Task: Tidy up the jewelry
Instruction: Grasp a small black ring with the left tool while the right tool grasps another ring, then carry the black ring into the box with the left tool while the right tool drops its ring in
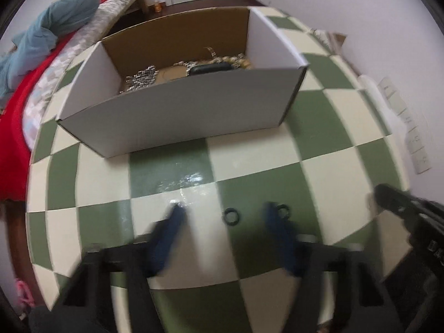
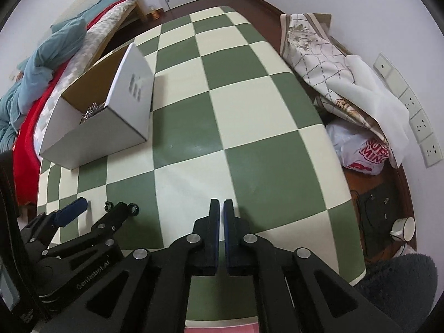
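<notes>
A white cardboard box (image 1: 180, 111) stands on the green-and-cream checkered table (image 1: 249, 161) and holds several silver and gold jewelry pieces (image 1: 141, 79) and a black case (image 1: 212, 68). Two small black rings lie on the table: one (image 1: 231, 215) between my left fingers, one (image 1: 283, 210) beside the right finger. My left gripper (image 1: 223, 216) is open just above the table. It also shows in the right wrist view (image 2: 102, 208), with the rings (image 2: 134, 209) by it. My right gripper (image 2: 221, 208) is shut and empty, over the table's near edge. The box (image 2: 111, 127) is at its left.
A bed with red and teal bedding (image 1: 41, 55) lies left of the table. Folded fabric (image 2: 319, 55), a plastic bag (image 2: 360, 149) and wall sockets (image 2: 416, 116) are to the right. A cup (image 2: 403, 229) and a black device sit on the floor.
</notes>
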`<state>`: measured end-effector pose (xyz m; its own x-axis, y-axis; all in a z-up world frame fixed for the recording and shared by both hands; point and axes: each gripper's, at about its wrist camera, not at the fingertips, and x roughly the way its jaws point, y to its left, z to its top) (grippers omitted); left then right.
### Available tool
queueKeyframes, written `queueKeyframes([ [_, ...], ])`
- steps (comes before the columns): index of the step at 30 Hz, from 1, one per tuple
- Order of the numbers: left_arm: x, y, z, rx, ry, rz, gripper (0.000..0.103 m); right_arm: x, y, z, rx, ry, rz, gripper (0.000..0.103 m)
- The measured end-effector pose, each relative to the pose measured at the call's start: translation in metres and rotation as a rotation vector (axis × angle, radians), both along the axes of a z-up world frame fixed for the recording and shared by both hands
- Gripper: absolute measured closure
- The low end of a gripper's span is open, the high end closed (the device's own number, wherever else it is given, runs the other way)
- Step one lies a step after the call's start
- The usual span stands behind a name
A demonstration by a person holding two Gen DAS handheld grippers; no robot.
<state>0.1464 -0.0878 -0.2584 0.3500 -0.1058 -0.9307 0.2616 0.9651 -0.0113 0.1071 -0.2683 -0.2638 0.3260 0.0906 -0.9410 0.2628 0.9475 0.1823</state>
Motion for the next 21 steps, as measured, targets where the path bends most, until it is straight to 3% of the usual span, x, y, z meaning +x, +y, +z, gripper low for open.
queueKeyframes([
  [1, 0.0, 0.0, 0.001, -0.004, 0.002, -0.006, 0.093, 0.0, -0.002, 0.0, 0.008, -0.002, -0.011, 0.095],
  [5, 0.001, 0.019, 0.001, -0.03, 0.03, 0.019, 0.093, 0.0, -0.003, 0.0, 0.061, -0.009, -0.013, 0.092],
  [9, -0.003, 0.05, 0.001, -0.027, 0.041, 0.078, 0.093, 0.004, 0.013, 0.001, 0.252, -0.063, 0.082, 0.058],
  [10, -0.004, 0.06, 0.0, -0.029, 0.045, 0.098, 0.093, 0.006, 0.021, 0.001, 0.268, -0.068, 0.116, 0.056],
  [12, -0.006, 0.073, 0.0, -0.025, 0.051, 0.126, 0.093, 0.008, 0.038, 0.002, 0.251, -0.081, 0.184, 0.056],
  [15, -0.007, 0.083, 0.0, -0.031, 0.053, 0.154, 0.093, 0.012, 0.069, 0.001, 0.144, -0.095, 0.274, 0.056],
  [21, -0.01, 0.095, 0.009, -0.06, 0.04, 0.178, 0.093, 0.013, 0.103, -0.011, 0.008, -0.083, 0.347, 0.057],
])
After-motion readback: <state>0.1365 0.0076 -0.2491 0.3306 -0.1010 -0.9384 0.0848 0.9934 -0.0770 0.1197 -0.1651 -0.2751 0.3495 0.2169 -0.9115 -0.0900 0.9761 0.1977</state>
